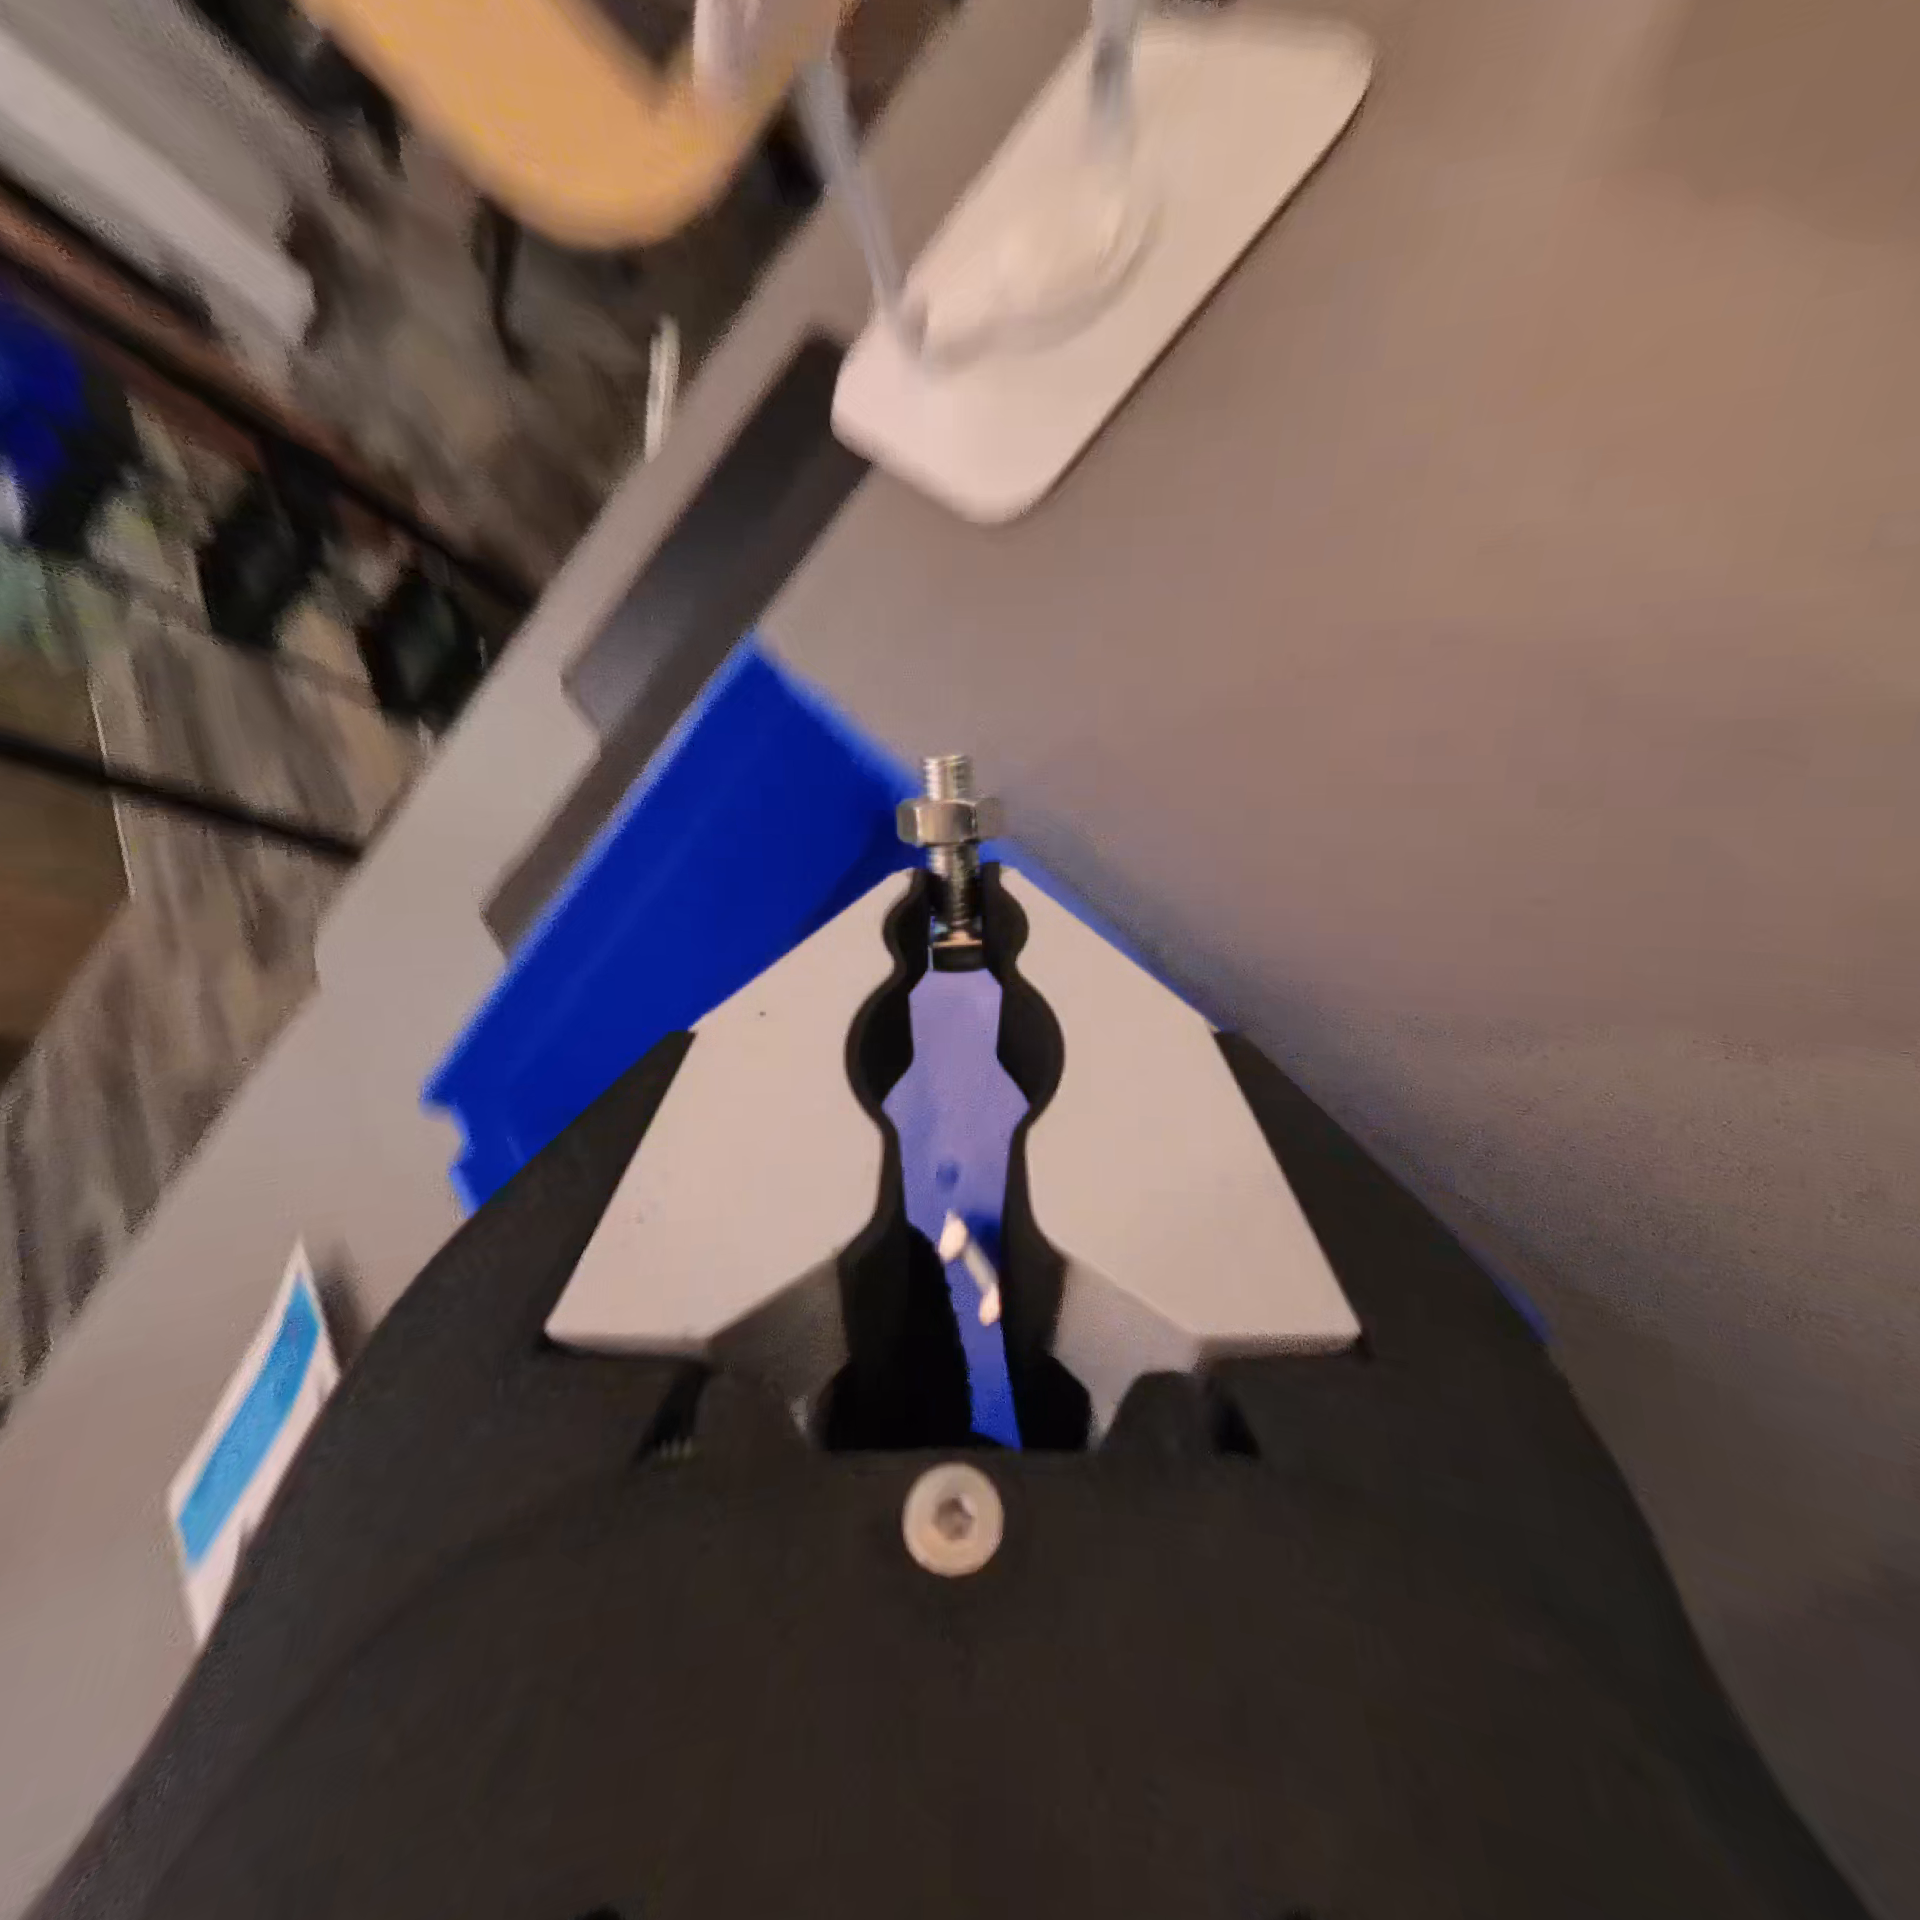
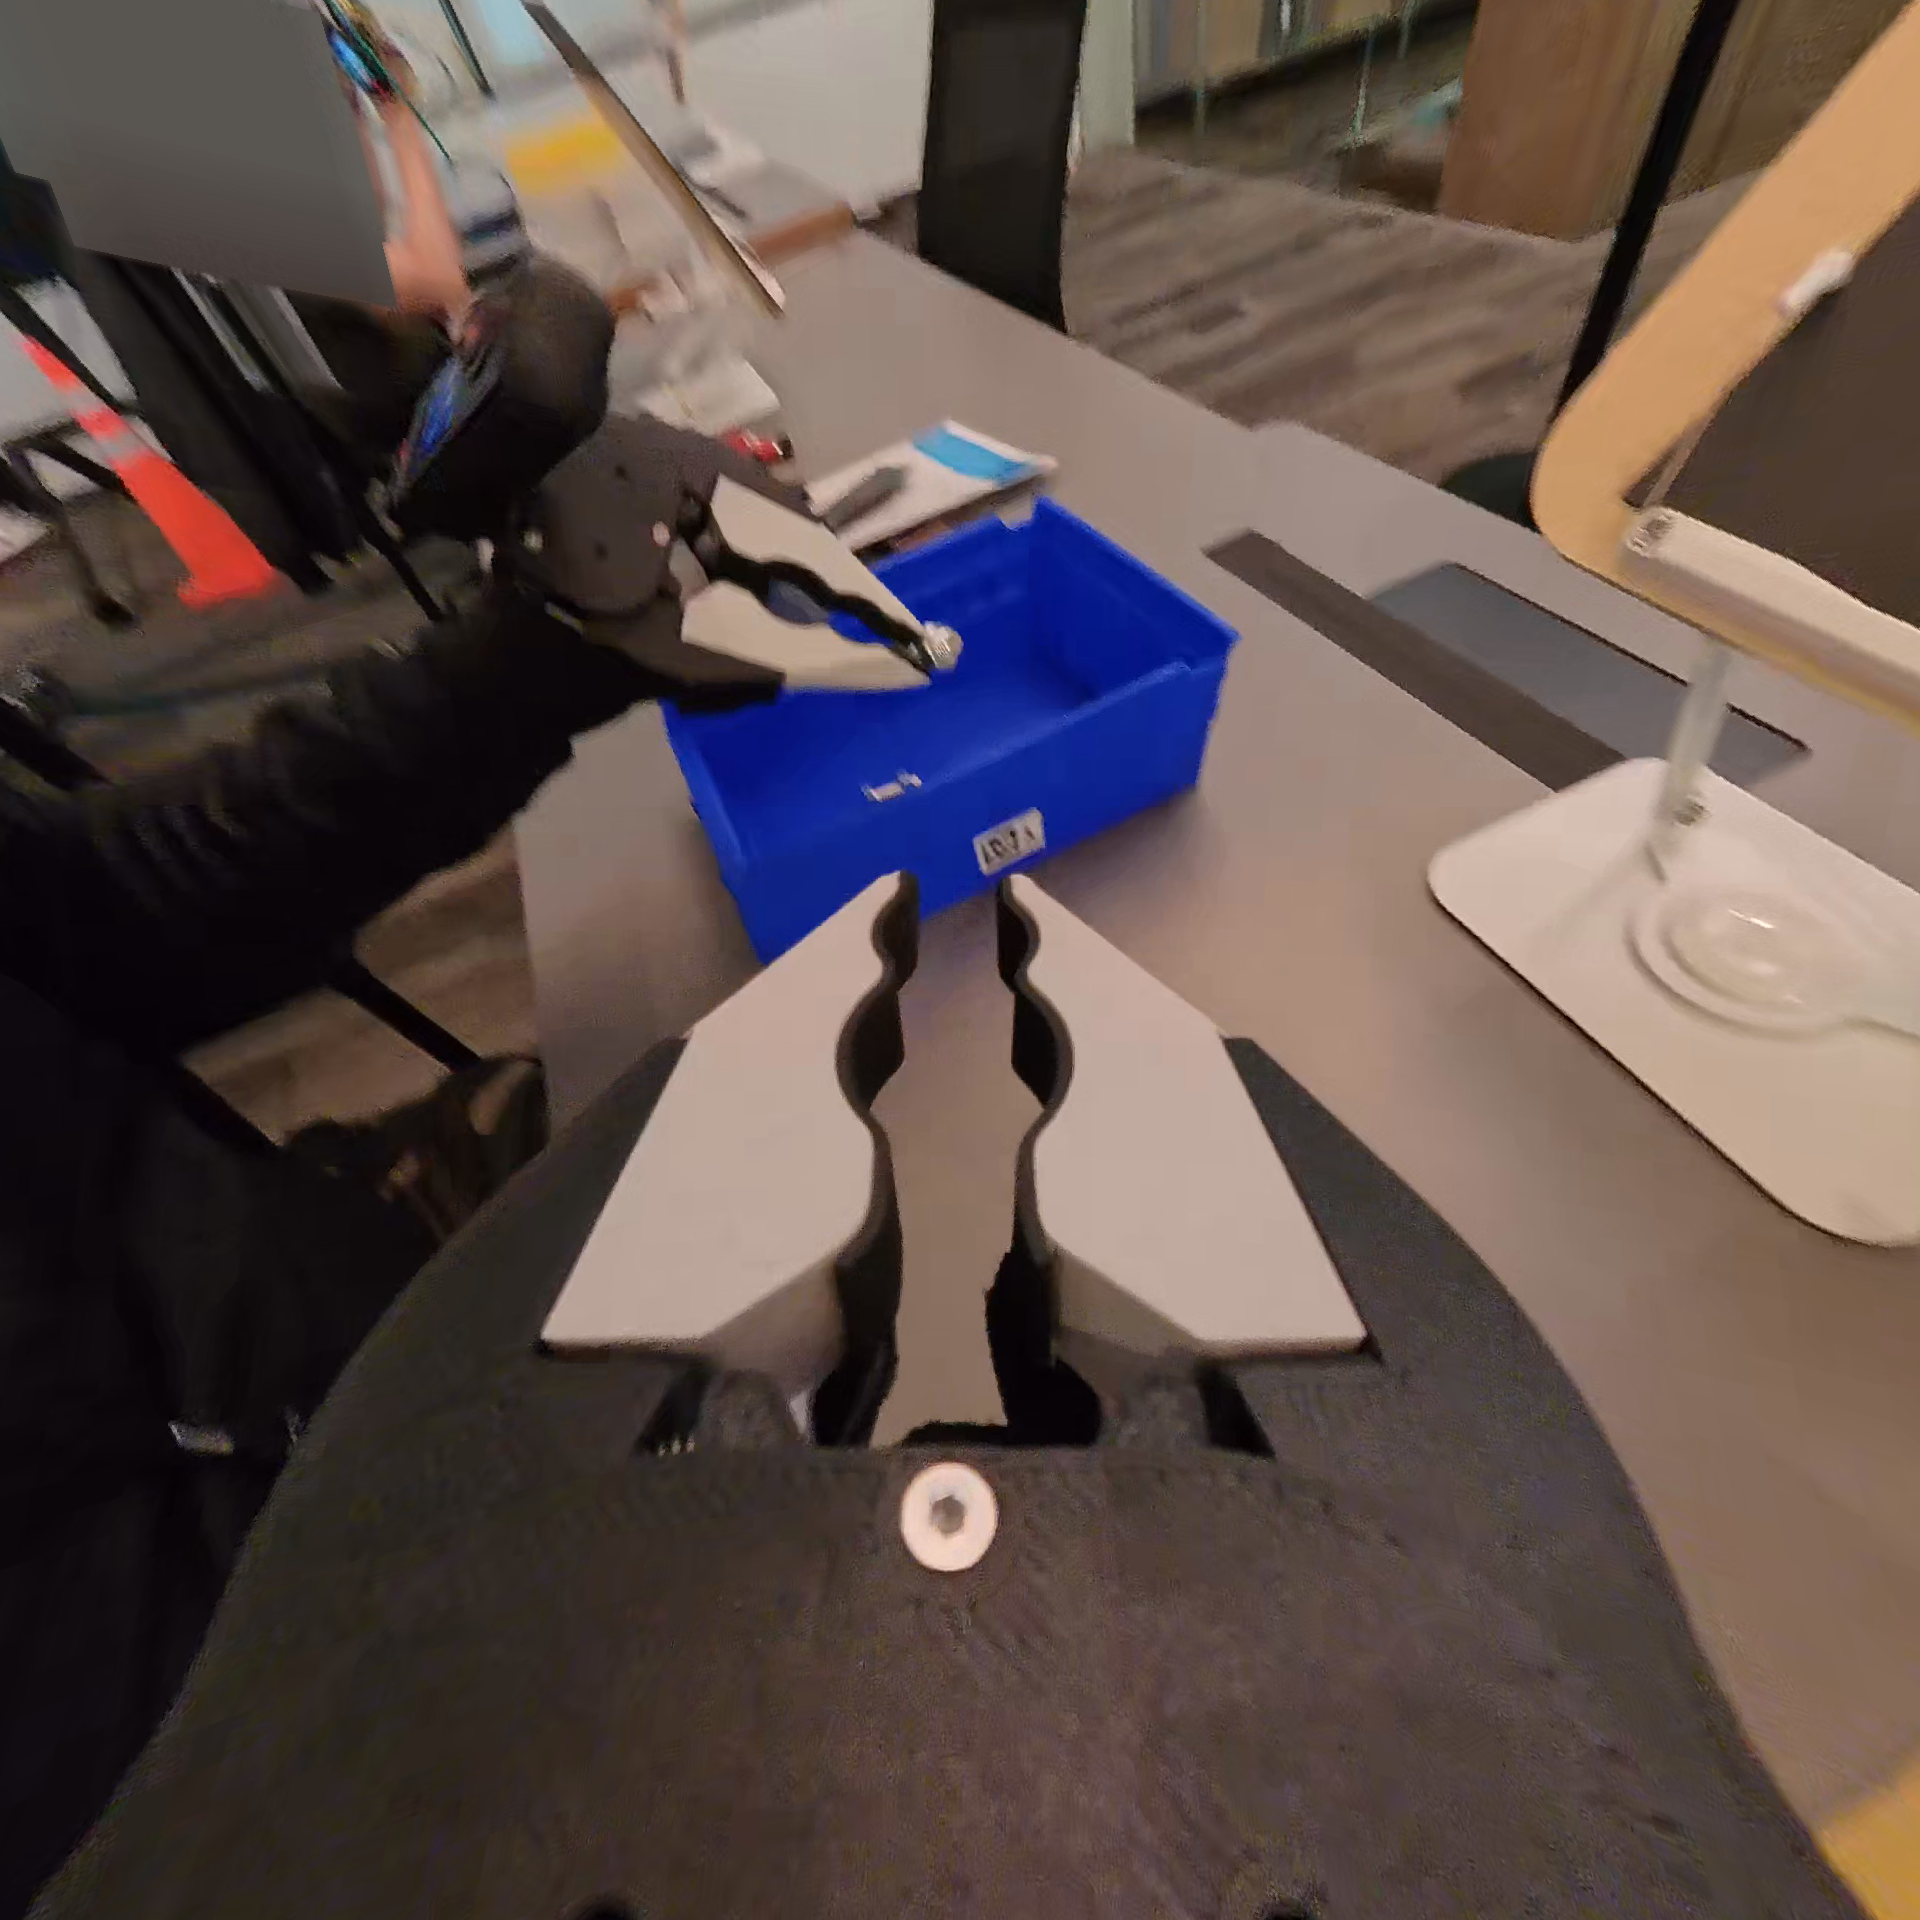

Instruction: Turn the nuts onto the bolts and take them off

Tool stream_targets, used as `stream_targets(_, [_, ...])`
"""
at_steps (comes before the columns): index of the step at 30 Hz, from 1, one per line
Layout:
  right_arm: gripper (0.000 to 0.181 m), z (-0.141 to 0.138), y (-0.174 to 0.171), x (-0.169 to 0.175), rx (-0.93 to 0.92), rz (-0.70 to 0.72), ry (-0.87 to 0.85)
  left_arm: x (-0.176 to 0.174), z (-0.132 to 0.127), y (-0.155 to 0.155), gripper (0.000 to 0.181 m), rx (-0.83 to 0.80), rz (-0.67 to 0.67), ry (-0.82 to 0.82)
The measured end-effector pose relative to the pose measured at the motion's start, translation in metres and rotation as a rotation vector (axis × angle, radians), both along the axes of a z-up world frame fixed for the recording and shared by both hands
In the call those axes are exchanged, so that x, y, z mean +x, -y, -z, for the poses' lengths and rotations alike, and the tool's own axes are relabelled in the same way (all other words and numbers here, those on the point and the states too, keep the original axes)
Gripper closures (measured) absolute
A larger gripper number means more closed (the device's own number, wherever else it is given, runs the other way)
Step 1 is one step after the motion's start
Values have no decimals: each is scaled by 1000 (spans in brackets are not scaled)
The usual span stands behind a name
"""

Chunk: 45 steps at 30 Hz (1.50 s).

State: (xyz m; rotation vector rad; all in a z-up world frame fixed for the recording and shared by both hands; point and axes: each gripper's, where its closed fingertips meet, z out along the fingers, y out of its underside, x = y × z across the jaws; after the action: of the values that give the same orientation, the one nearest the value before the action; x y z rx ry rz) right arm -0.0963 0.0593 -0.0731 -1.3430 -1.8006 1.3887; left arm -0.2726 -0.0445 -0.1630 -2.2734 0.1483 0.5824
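Observation:
My left gripper (image 1: 951, 883) is shut on a silver bolt (image 1: 948, 904), which sticks out past its fingertips. A hex nut (image 1: 948, 823) sits on the bolt's thread, with a bit of thread beyond it. The right wrist view shows this gripper (image 2: 925, 655) holding the bolt and nut (image 2: 943, 646) above a blue bin (image 2: 1122, 717). A loose bolt (image 2: 891, 788) lies on the bin floor and also shows between the left fingers (image 1: 968, 1268). My right gripper (image 2: 956, 894) is open a little and empty, just in front of the bin's near wall.
The bin (image 1: 675, 935) stands on a grey table (image 2: 1299, 1039). A white stand base (image 2: 1662, 987) with a wood-framed panel (image 2: 1714, 260) is on the right. Papers (image 2: 935, 468) lie behind the bin. A person's black sleeve (image 2: 312, 779) reaches in from the left. An orange cone (image 2: 156, 478) stands on the floor. The tips of one gripper are about 25 centimetres away from the tips of the other.

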Motion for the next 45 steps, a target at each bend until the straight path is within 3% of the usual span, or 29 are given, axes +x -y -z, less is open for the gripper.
stream_targets(2, [161,-2,13,-8,-45,-13,-27,30,-22,-17,174,81,86,-65])
stream_targets(5, [154,8,27,-19,-88,-31,-23,78,-36,-40,174,154,200,-109])
stream_targets(8, [147,23,36,-26,-127,-46,1,117,-38,-54,174,187,289,-143])
stream_targets(12, [147,35,47,-28,-183,-81,28,141,-31,-63,174,172,337,-161])
stream_targets(20, [165,45,50,-28,-215,-104,51,151,-33,-66,174,188,360,-182])
stream_targets(26, [166,50,45,-26,-190,-104,64,156,-30,-67,172,203,391,-112])
stream_targets(31, [166,50,34,-20,-54,-86,90,157,-21,-66,144,179,407,48])
stream_targets(36, [166,60,37,-12,80,-121,164,168,-6,-66,145,138,452,189])
stream_targets(45, [165,67,47,-8,81,-173,204,178,1,-65,161,140,497,286])
